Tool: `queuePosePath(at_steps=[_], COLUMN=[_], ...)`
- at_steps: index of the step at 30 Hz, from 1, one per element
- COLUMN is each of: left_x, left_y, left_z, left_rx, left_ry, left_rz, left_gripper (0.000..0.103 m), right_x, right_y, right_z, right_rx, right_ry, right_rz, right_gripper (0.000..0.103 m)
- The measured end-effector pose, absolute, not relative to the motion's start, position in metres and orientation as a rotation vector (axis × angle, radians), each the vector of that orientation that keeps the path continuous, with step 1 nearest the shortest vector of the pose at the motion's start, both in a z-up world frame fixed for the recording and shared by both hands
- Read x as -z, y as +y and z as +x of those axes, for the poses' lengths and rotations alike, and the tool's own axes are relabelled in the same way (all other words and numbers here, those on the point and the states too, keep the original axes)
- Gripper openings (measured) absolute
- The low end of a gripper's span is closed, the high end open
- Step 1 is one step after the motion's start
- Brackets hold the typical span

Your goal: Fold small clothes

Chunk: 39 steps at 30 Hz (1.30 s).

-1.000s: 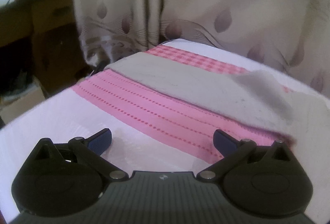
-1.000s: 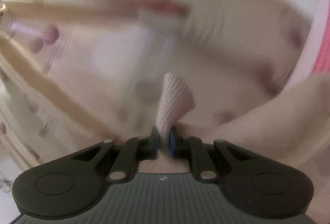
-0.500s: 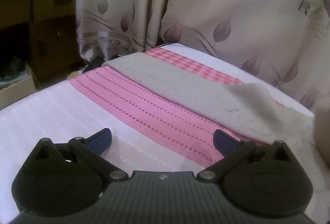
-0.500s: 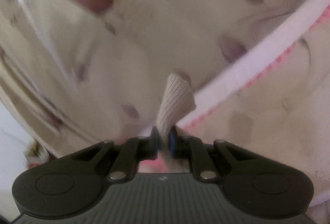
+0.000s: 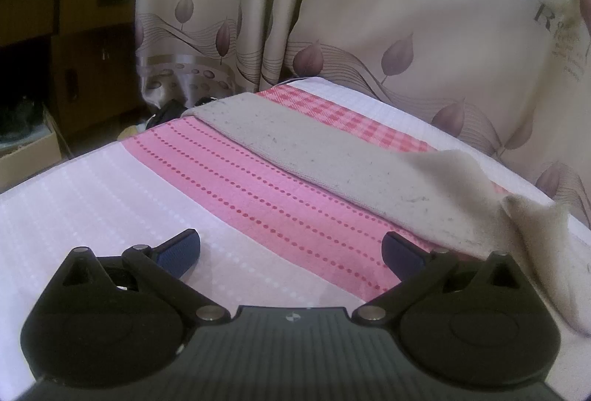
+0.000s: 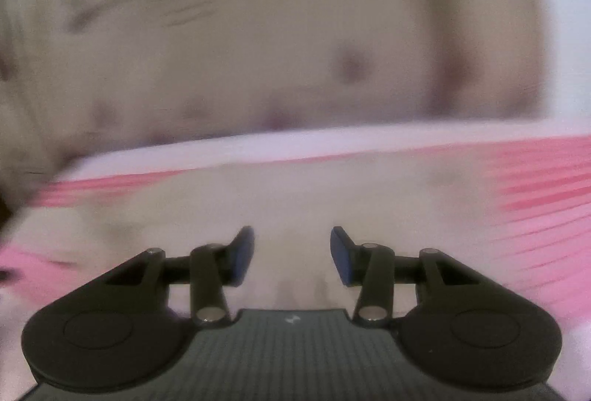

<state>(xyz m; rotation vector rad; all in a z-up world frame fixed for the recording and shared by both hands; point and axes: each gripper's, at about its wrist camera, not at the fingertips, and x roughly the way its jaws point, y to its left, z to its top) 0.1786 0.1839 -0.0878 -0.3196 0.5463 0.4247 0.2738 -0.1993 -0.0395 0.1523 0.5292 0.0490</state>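
A long beige knit garment (image 5: 332,157) lies across the pink and white bedspread (image 5: 229,179), flat at its far end and rumpled in a fold at the right (image 5: 532,216). My left gripper (image 5: 290,249) hovers wide open over the bedspread, short of the garment, with nothing between its blue pads. In the blurred right wrist view my right gripper (image 6: 291,253) hangs just above the beige cloth (image 6: 258,201). Its jaws are opening and nothing is between them.
A beige curtain (image 5: 406,24) with leaf print hangs close behind the bed. Dark wooden furniture (image 5: 74,31) stands at the far left, with a cardboard box (image 5: 26,157) on the floor beside the bed's edge.
My right gripper let go of the ribbed cloth end it pinched, rolled level and came down over the garment. The garment's right end now lies in a fold. My left gripper stays put.
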Motion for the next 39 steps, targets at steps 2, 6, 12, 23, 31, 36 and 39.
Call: queuePosePath(at_steps=[2,6,12,23,31,36,39], left_x=[0.088,0.088,0.088,0.089,0.088,0.088,0.088], left_y=[0.184,0.184,0.182,0.182,0.183,0.184,0.185], left_z=[0.179,0.18,0.182,0.182,0.18,0.179,0.178], left_rx=[-0.428,-0.439,-0.451,-0.456,-0.468,-0.46,-0.454], left_ry=[0.547,0.551,0.563,0.571,0.563,0.561,0.556], left_rz=[-0.319,-0.316,-0.303,-0.286,-0.293,-0.293,-0.303], left_gripper=[0.103,0.103,0.103,0.103,0.103,0.103,0.103], right_x=[0.044,0.068,0.078,0.077,0.022,0.026,0.042], right_y=[-0.238,-0.283,-0.283,-0.36,-0.181,-0.067,-0.017], right_z=[0.277,0.301,0.314,0.289,0.27,0.311,0.329], right_rx=[0.08,0.101,0.047,0.161,-0.426,-0.594,-0.638], right_ry=[0.568,0.686,0.676,0.552,0.432,0.45,0.51], right_rz=[0.094,0.15,0.055,0.179,-0.105,-0.3,-0.392], right_gripper=[0.047,0.047,0.011,0.002,0.003,0.004,0.007])
